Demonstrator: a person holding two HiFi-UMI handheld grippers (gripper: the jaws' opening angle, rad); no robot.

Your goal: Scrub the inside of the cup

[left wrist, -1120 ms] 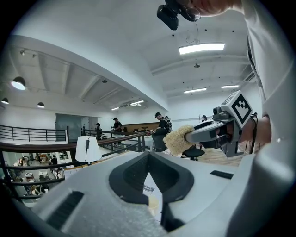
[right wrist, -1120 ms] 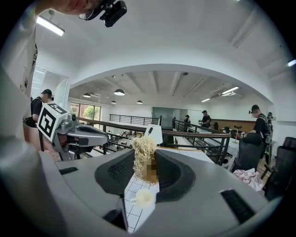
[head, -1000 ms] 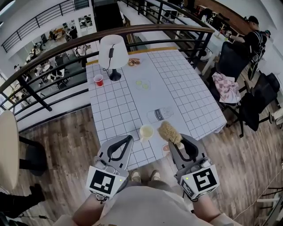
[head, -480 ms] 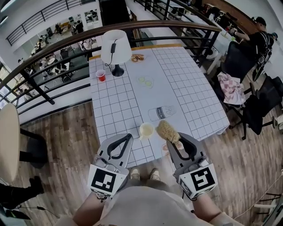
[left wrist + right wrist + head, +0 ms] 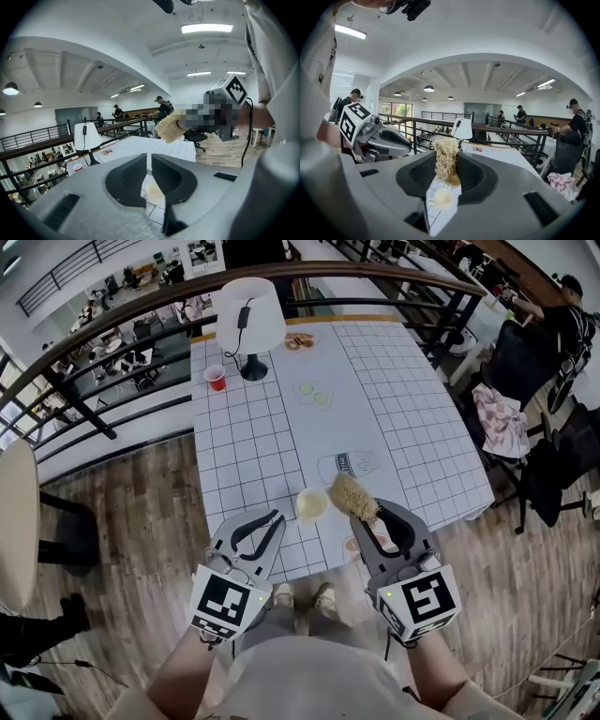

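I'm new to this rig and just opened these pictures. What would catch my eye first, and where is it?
The shaggy tan fibre brush clamped in the right gripper stands out, poised just right of the small cream cup near the front edge of the white grid-patterned table. At the table's far end stands a white shaded lamp with a little red cup beside it.

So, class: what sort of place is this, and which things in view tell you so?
Probably an open office mezzanine: a railing overlooks desks on a lower floor, and a long table stands beside it with office chairs.
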